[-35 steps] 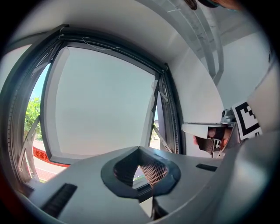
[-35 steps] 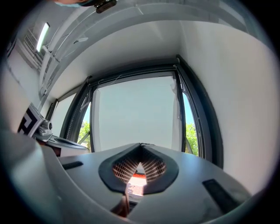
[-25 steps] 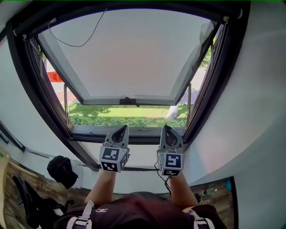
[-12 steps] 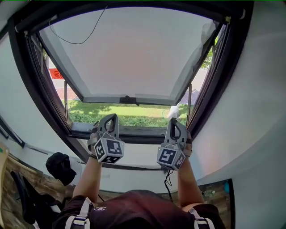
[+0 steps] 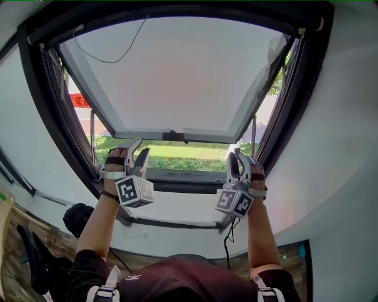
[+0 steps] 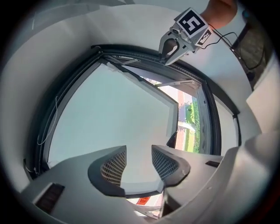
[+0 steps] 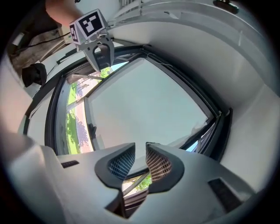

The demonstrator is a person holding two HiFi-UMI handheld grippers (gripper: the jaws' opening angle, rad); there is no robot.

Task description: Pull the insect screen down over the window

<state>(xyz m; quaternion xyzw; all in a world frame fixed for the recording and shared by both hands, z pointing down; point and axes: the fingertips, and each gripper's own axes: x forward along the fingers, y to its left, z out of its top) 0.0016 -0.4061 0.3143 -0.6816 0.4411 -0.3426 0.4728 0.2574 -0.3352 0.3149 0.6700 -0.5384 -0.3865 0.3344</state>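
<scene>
Screen rail point(image 5: 177, 135) flanked: my left claw point(image 5: 137, 150) at 8 o'clock, right claw point(image 5: 236, 159) at 4 o'clock, both opening, empty, for an even pull.

Two hand-held grippers point(image 5: 140, 147) point(image 5: 235, 156); one insect screen point(image 5: 177, 76); one window point(image 5: 177, 8); one cord point(image 5: 112, 59)

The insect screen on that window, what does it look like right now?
The insect screen is a pale, greyish sheet, smooth and taut, inside the dark window frame. Its lower edge is a light bar with a small dark handle at the middle. It covers most of the opening; a strip of grass shows below. The left gripper and right gripper, jaws opening and empty, sit just under the bar; contact isn't clear.
</scene>
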